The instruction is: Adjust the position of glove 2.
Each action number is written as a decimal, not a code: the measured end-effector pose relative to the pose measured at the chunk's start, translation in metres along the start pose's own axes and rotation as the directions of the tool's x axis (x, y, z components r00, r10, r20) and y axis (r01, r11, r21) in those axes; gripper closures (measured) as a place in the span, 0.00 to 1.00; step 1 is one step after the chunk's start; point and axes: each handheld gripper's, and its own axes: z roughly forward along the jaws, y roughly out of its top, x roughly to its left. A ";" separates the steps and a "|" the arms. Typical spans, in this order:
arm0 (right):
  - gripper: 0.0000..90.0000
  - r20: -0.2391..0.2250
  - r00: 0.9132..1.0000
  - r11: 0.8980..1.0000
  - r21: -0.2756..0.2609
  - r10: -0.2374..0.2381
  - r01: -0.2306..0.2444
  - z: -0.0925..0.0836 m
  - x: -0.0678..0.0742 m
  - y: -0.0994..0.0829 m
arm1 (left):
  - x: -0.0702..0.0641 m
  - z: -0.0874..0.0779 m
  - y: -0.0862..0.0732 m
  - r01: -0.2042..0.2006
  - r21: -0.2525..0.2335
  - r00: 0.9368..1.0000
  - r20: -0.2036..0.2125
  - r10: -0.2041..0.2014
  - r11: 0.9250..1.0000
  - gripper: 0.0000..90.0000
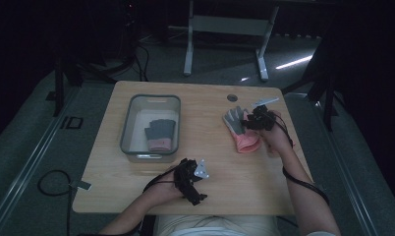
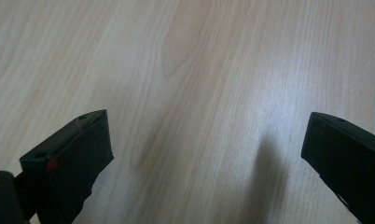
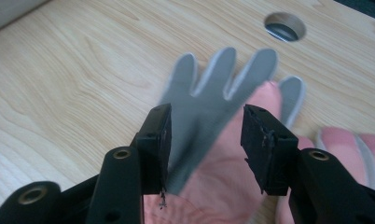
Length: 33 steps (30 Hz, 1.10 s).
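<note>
A grey glove with a pink cuff [image 1: 239, 132] lies flat on the wooden table [image 1: 210, 167], right of the middle. My right gripper [image 1: 257, 120] hangs over its far right side. In the right gripper view the glove [image 3: 213, 93] looks blurred, with its fingers pointing away. The right gripper [image 3: 206, 135] straddles the glove's palm with its jaws partly apart, the fabric between them, and no firm pinch visible. Another pink piece [image 3: 344, 140] lies just to the right. My left gripper [image 1: 190, 179] is near the front edge and stands open [image 2: 206, 158] over bare wood.
A grey bin [image 1: 131, 123] at the left of the table holds a second grey and pink glove [image 1: 161, 133]. A round cable hole [image 1: 232, 97] sits beyond the glove. Cables trail off the table's front. A metal frame [image 1: 225, 29] stands on the floor behind.
</note>
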 end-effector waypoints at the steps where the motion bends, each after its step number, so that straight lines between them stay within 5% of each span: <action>1: 0.59 -0.011 1.000 1.000 0.003 -0.015 0.015 0.003 0.005 0.003 | 0.000 0.002 -0.002 0.017 -0.014 1.000 0.008 -0.017 1.000 0.02; 6: 0.59 0.000 0.998 0.997 0.053 -0.064 0.064 0.018 0.014 0.006 | 0.001 0.001 -0.006 0.033 -0.050 0.999 -0.003 -0.033 0.998 0.02; 10: 0.60 0.043 0.995 0.991 0.109 -0.085 0.080 0.032 0.015 0.001 | -0.002 -0.002 -0.008 0.047 -0.108 0.994 -0.088 -0.057 0.993 0.02; 12: 0.61 0.054 0.994 0.989 0.120 -0.092 0.085 0.035 0.016 -0.001 | -0.003 -0.003 -0.009 0.047 -0.117 0.994 -0.098 -0.058 0.992 0.02; 18: 0.82 0.057 0.993 0.980 0.176 -0.101 0.090 0.049 0.024 -0.004 | -0.003 -0.001 -0.012 0.065 -0.131 0.993 -0.092 -0.077 0.989 0.02; 21: 0.95 0.067 0.998 0.985 0.172 -0.007 -0.004 0.048 0.023 -0.002 | -0.004 -0.001 -0.013 0.077 -0.155 0.992 -0.085 -0.092 0.985 0.02; 25: 0.98 0.076 0.995 0.989 0.125 0.068 -0.077 0.038 0.022 0.000 | -0.004 -0.001 -0.013 0.068 -0.155 0.993 -0.088 -0.082 0.986 0.02; 27: 0.98 0.071 0.988 0.988 0.055 0.138 -0.142 0.020 0.024 0.002 | -0.004 0.000 -0.013 0.061 -0.152 0.993 -0.089 -0.075 0.986 0.02; 29: 0.99 0.069 0.985 0.987 0.031 0.157 -0.160 0.012 0.026 0.004 | -0.004 0.000 -0.013 0.061 -0.150 0.993 -0.089 -0.075 0.987 0.02; 33: 0.99 0.065 0.972 0.973 -0.060 0.226 -0.222 -0.028 0.049 0.014 | -0.006 0.000 -0.013 0.050 -0.152 0.994 -0.088 -0.064 0.987 0.02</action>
